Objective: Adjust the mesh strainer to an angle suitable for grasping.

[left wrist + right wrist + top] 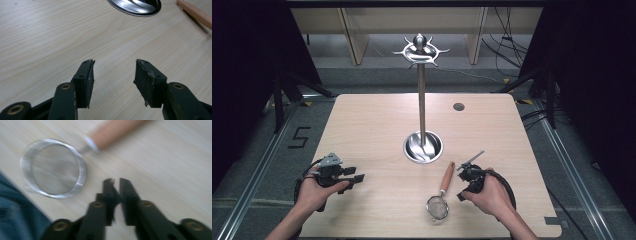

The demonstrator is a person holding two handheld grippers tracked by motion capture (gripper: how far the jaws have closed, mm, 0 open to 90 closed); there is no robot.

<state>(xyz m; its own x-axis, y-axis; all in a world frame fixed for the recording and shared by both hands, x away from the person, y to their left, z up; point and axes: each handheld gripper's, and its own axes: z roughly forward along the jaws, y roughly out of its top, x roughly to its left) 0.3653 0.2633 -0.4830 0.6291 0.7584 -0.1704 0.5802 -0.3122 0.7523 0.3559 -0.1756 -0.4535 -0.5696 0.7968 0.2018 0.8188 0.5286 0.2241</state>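
Note:
A small mesh strainer (437,207) with a wooden handle (446,179) lies on the wooden table (372,125) near the front, right of centre. My right gripper (461,196) sits just right of it, jaws nearly together with nothing between them. In the right gripper view the strainer (53,168) lies up and to the left of that gripper (115,182). My left gripper (354,176) rests at the front left, open and empty. In its own view the left gripper (115,67) points over bare wood toward the stand's base (135,6) and the handle (197,15).
A tall metal stand (422,100) with a ring of hooks (420,49) on top rises from a shiny round base (423,146) at the table's middle. A dark cable hole (458,106) sits behind it. Blue fabric (15,212) shows beyond the table edge.

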